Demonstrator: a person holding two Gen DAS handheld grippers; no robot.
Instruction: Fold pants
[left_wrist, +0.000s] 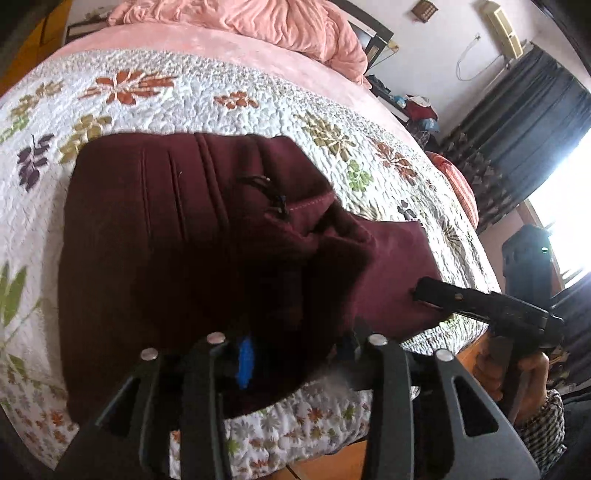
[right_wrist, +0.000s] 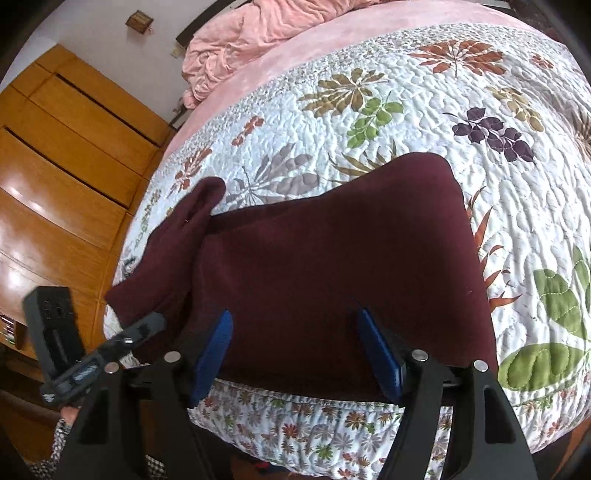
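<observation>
Both claws, left (left_wrist: 291, 354) and right (right_wrist: 295, 354), gape over the maroon pants (right_wrist: 332, 258) on the quilt (right_wrist: 406, 122), gripping nothing. Soft, limp, light cloth; best pinched at hem corners.

No text, label, brand or number can be read anywhere in either view.

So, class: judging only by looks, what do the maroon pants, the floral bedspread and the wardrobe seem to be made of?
Maroon pants: soft matte knit or fleece, probably; fuzzy surface, no sheen.
Floral bedspread: quilted fabric, likely cotton; puckered stitching around printed leaves.
Wardrobe: varnished wood or laminate; orange grain with glossy highlights.
</observation>
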